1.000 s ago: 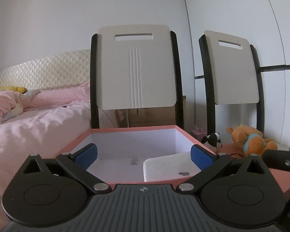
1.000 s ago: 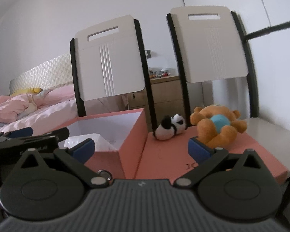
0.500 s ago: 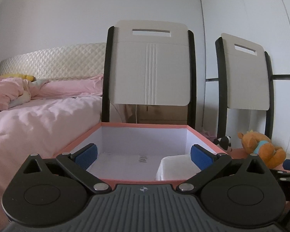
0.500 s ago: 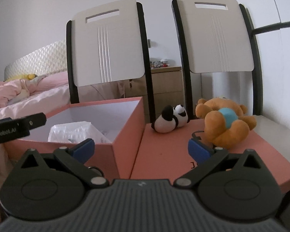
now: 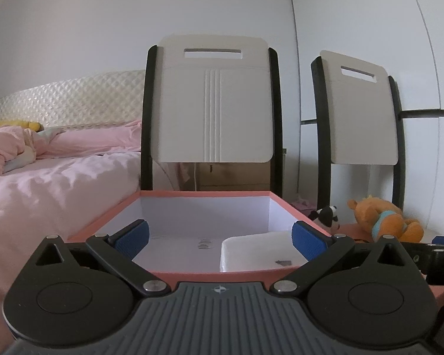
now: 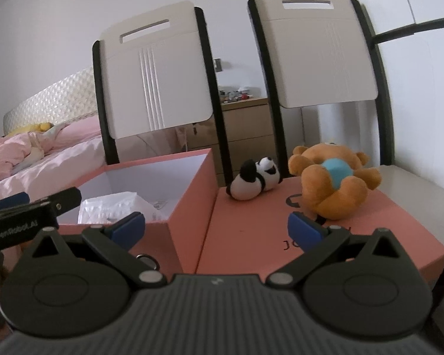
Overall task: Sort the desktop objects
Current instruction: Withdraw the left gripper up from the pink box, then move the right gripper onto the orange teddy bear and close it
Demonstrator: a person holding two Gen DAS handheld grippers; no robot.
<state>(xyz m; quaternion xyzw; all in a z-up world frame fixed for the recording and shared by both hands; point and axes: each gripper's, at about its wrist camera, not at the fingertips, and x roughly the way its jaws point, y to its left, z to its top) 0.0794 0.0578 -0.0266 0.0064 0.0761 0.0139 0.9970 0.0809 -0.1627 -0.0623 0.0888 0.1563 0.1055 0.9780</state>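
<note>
Bedroom chairs back my view. Both my left hand-held gripper [image 5: 219,235] and right hand-held gripper [image 6: 216,226] gape wide, empty. Beside the pink box [image 6: 192,204], the panda toy [image 6: 253,180] looks light and squashy; I'd pinch its belly.

Open box, crowded lid

The pink box [image 5: 293,207] is lying open from above, a white packet [image 5: 260,251] filling its right corner; panda [image 6: 253,179] and bear [image 6: 334,183] are occupying the lid's [image 6: 251,227] far side.
</note>
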